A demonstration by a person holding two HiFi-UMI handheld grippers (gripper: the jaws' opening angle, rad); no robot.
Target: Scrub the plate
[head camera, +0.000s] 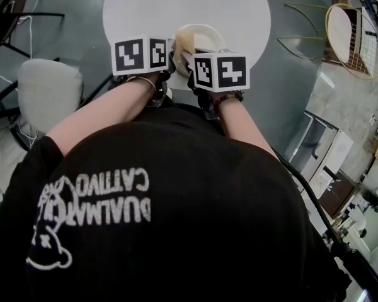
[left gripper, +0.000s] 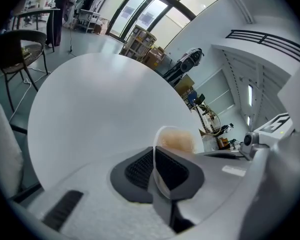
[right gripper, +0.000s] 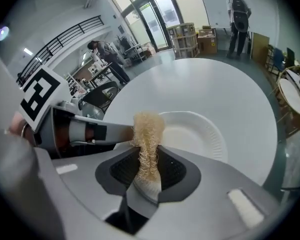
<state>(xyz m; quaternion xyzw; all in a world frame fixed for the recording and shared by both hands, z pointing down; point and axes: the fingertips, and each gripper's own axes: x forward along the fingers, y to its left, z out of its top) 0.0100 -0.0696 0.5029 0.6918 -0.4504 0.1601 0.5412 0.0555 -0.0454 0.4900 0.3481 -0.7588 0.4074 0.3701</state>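
Observation:
A white paper plate (head camera: 205, 35) lies near the near edge of the round white table (head camera: 176, 2). My left gripper (left gripper: 155, 160) is shut on the plate's rim (left gripper: 159, 149), which shows edge-on between the pads. My right gripper (right gripper: 149, 165) is shut on a tan fibrous scrubber (right gripper: 148, 134), whose top stands over the plate's (right gripper: 197, 134) left part beside the left gripper's (right gripper: 87, 132) arm. In the head view the scrubber (head camera: 182, 43) sits on the plate's left side, between the two marker cubes (head camera: 142, 54), which hide the jaws.
A grey padded chair (head camera: 47, 90) stands left of the table and a gold wire chair (head camera: 356, 36) stands at the right. My black shirt fills the lower head view. Two people (right gripper: 237, 14) stand far off beyond the table, near shelves and glass doors.

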